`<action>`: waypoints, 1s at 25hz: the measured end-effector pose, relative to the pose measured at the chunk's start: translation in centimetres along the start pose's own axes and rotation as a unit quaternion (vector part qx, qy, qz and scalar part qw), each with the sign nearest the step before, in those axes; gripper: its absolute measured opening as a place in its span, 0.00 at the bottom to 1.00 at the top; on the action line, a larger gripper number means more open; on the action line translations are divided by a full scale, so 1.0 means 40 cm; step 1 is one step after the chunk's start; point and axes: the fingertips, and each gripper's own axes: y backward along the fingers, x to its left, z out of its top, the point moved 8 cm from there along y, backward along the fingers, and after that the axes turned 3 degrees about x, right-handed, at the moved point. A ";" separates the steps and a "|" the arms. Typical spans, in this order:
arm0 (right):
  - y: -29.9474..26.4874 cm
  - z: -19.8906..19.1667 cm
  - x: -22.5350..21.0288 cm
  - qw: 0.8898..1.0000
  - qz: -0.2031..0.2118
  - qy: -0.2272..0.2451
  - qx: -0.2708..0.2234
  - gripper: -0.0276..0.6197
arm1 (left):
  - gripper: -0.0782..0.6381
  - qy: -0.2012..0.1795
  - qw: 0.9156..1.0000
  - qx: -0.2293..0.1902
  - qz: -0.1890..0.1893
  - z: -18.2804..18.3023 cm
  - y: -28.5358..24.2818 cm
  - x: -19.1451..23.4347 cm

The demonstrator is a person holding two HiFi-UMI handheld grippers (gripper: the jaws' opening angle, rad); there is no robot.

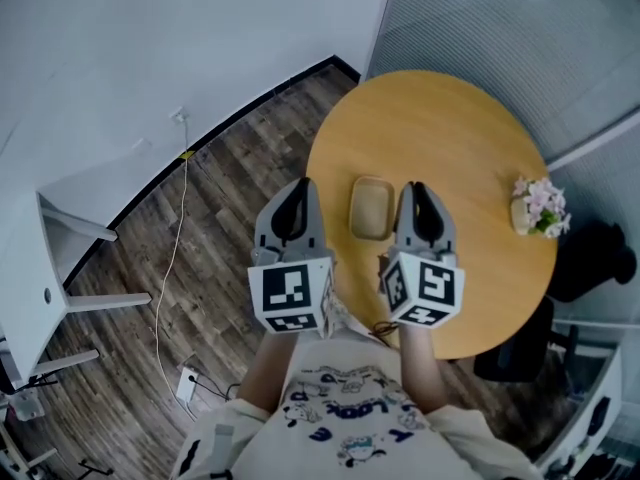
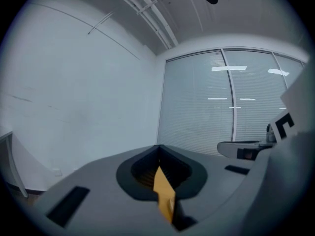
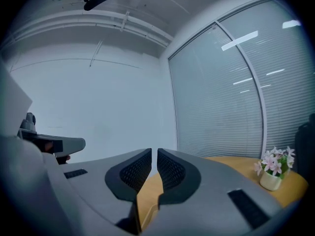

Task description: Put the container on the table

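Flowers (image 3: 273, 167): R gripper view, not L.

Office mtg rm: glass partition w/ blinds (image 2: 197, 102), round wood table (image 1: 450, 118), white wall (image 1: 150, 38), plank floor (image 1: 230, 208).

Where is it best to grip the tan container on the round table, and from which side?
The container lies flat, its long axis pointing away from the person. Probably pinch its right long wall from above with the right gripper, which appears just beside it.
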 end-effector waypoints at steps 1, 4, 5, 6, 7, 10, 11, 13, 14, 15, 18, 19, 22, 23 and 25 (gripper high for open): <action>0.002 0.004 -0.001 1.000 0.001 0.000 -0.004 0.10 | 0.11 -0.002 1.000 -0.004 0.001 0.007 0.002 -0.003; 0.003 0.020 0.003 1.000 0.004 -0.001 -0.014 0.10 | 0.11 -0.006 1.000 -0.014 0.003 0.025 0.007 -0.001; 0.003 0.027 0.007 1.000 0.006 -0.001 -0.016 0.10 | 0.11 -0.006 1.000 -0.017 0.004 0.032 0.009 0.002; 0.003 0.034 0.012 1.000 0.009 0.000 -0.017 0.10 | 0.11 -0.007 1.000 -0.019 0.004 0.037 0.011 0.005; 0.003 0.039 0.015 1.000 0.010 0.000 -0.019 0.10 | 0.11 -0.008 1.000 -0.020 0.005 0.041 0.014 0.007; 0.006 0.044 0.018 1.000 0.011 0.000 -0.024 0.10 | 0.11 -0.010 1.000 -0.023 0.006 0.045 0.020 0.007; 0.007 0.043 0.018 1.000 0.013 0.001 -0.025 0.10 | 0.11 -0.011 1.000 -0.024 0.007 0.044 0.020 0.006; 0.004 0.041 0.016 0.999 0.018 0.002 -0.026 0.10 | 0.11 -0.012 1.000 -0.025 0.008 0.042 0.017 0.004; 0.002 0.040 0.016 0.999 0.019 0.003 -0.026 0.10 | 0.11 -0.013 1.000 -0.026 0.008 0.041 0.015 0.003; 0.000 0.040 0.015 0.999 0.019 0.003 -0.026 0.10 | 0.11 -0.013 1.000 -0.026 0.008 0.042 0.013 0.004; 0.001 0.044 0.017 0.999 0.018 0.000 -0.026 0.10 | 0.11 -0.015 0.999 -0.028 0.006 0.050 0.014 0.005; 0.002 0.045 0.017 1.000 0.017 -0.002 -0.026 0.10 | 0.11 -0.015 0.999 -0.029 0.006 0.054 0.016 0.005; 0.003 0.041 0.014 1.000 0.014 -0.007 -0.025 0.10 | 0.11 -0.015 0.999 -0.029 0.004 0.056 0.017 0.003; 0.003 0.039 0.010 1.000 0.012 -0.007 -0.025 0.10 | 0.11 -0.014 0.999 -0.029 0.003 0.054 0.014 0.001; 0.002 0.036 0.002 1.000 0.011 -0.007 -0.024 0.10 | 0.11 -0.013 1.000 -0.027 0.001 0.051 0.009 -0.007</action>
